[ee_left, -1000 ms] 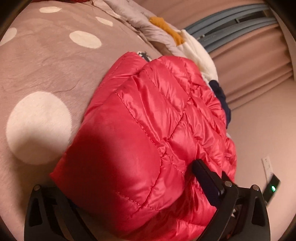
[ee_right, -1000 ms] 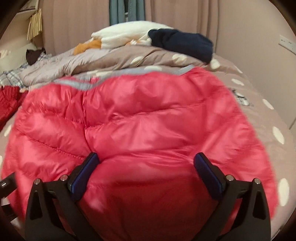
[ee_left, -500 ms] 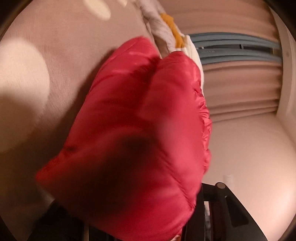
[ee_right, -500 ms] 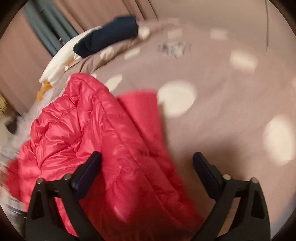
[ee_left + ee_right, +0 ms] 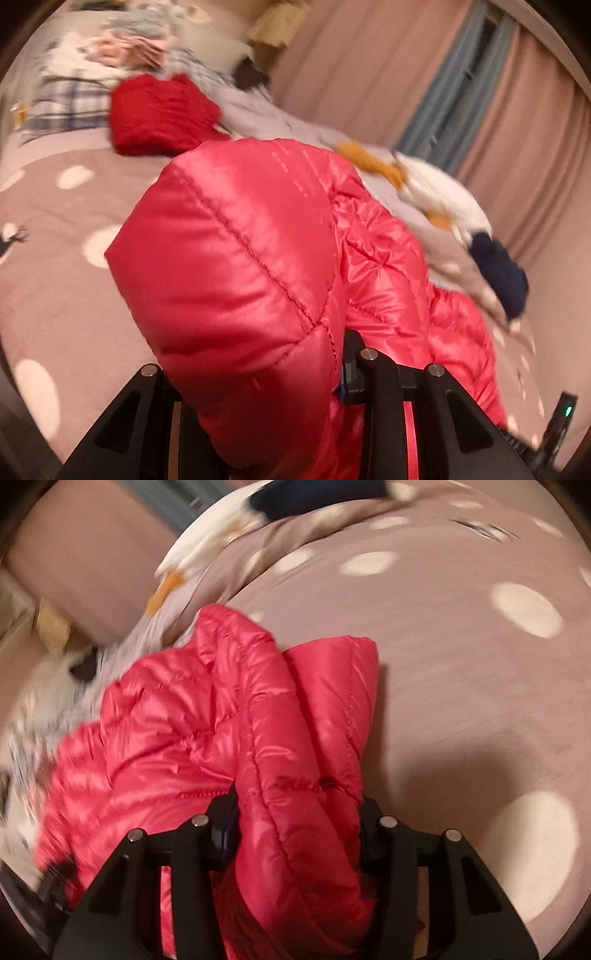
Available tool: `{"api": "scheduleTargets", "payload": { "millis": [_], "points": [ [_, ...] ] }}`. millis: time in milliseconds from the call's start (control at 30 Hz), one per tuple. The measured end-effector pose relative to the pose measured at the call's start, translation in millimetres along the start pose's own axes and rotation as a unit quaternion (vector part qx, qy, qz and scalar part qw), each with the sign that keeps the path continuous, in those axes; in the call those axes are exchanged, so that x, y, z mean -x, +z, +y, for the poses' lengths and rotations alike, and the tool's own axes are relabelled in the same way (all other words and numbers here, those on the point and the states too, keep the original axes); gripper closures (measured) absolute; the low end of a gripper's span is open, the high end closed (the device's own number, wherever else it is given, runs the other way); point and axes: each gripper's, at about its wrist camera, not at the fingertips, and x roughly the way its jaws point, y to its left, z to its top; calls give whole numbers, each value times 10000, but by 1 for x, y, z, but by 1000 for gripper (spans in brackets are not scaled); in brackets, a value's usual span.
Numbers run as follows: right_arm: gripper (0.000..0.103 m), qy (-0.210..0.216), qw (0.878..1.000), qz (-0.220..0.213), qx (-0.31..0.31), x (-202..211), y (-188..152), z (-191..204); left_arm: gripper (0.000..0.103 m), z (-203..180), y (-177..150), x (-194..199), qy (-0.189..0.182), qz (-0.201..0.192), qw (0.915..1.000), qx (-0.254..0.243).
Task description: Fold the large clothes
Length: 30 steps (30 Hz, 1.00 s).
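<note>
- The red puffer jacket is seen filling the centre of the left wrist view, bunched into a thick quilted fold and lying across the polka-dot bed cover
- The left tool is pinched on a thick fold of the jacket at the bottom centre of the frame; its jaws have just been closing, with the fabric between them, and its left finger is hidden behind the padding
- In the right wrist view the same jacket is spread from the lower centre toward the left of the frame
- The right tool is clamped on a doubled edge of the jacket at the bottom centre; its jaws have just been closing on the fabric
- A darker red garment is seen at the upper left of the left wrist view, beside a blurred pile of plaid and pale laundry
- A navy garment and a white-and-orange one are found at the right of that frame, against pink curtains
</note>
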Motion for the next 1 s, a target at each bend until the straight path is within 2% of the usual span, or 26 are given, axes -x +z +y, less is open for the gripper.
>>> {"api": "scheduleTargets", "payload": {
  "millis": [100, 167, 267, 400, 533, 667, 767, 900, 1000],
  "points": [
    [50, -235, 9985, 80, 480, -16, -18, 38, 70, 20, 6, -5, -29, 58, 9993, 366],
    [49, -453, 9966, 65, 683, -21, -23, 50, 70, 23, 7, -8, -30, 136, 9989, 442],
    [49, -407, 9979, 149, 473, -22, -16, 44, 70, 7, 11, -3, -9, -6, 9999, 146],
    [47, -179, 9990, 181, 356, -28, -5, 27, 70, -16, 10, 5, -215, -170, 9996, 36],
    [47, -62, 9993, 196, 308, -28, -4, 19, 70, -34, 13, 26, -775, -236, 9966, -144],
    [48, 43, 9996, 194, 197, -27, -5, 16, 64, -64, 10, 45, -1559, -158, 9867, -424],
    [48, 281, 9994, 203, -18, -21, -5, 4, 52, -76, 4, 49, -2027, 29, 9785, -385],
    [48, 923, 9935, 158, -648, -15, -2, -30, 45, -98, -5, 57, -2266, 128, 9717, -661],
    [50, 1231, 9887, 188, -837, -13, -3, -42, 43, -118, -13, 60, -2383, 248, 9666, -912]
  ]
}}
